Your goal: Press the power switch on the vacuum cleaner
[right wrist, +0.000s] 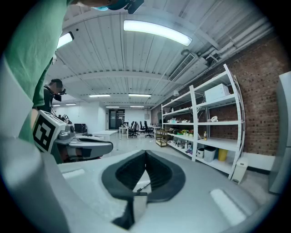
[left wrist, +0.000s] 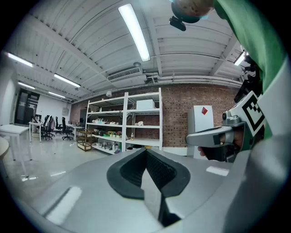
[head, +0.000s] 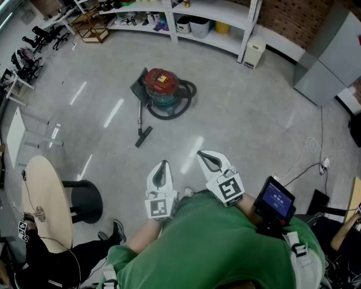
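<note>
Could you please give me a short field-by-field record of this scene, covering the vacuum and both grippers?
vacuum: red-topped, on the floor ahead of the person
hose: curled round the vacuum's base
wand: lying on the floor, nozzle toward the person
left gripper: jaws together, empty
right gripper: jaws together, empty, beside the left
contact: none; both grippers well short of the vacuum
switch: too small to make out
shelves: along the back wall
</note>
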### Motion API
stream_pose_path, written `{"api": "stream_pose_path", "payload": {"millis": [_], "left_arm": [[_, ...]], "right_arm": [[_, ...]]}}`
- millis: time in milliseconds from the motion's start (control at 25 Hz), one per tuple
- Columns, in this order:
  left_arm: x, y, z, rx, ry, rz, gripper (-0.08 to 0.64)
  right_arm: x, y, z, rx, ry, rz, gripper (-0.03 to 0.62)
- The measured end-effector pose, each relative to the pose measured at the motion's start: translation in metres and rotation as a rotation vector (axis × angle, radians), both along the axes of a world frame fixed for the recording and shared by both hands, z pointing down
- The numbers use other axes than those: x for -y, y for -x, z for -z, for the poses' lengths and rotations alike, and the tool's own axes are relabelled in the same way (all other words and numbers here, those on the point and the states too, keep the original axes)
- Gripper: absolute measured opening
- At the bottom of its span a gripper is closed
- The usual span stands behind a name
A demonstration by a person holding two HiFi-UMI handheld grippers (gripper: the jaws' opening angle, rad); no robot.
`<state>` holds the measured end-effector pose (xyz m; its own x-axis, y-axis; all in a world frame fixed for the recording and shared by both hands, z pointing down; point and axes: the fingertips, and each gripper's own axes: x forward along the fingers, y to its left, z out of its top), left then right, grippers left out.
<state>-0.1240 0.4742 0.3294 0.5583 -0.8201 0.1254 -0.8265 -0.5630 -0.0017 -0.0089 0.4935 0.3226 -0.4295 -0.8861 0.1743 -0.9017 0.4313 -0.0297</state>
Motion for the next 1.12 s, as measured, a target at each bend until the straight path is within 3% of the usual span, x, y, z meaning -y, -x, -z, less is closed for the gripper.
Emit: {"api": "stream_pose_path", "payload": {"millis": [920, 1120], "left_arm": [[-0.001, 0.002, -0.004, 0.003, 0.022, 0.005, 0.008], [0.014, -0.024, -0.004, 0.023, 0.033, 0.009, 0.008]], "right_arm": [[0.001, -0.006, 0.002, 0.001, -0.017, -0.023, 0.003], [0.018, -0.033, 0.002, 0.019, -0.007, -0.022, 0.003]]}}
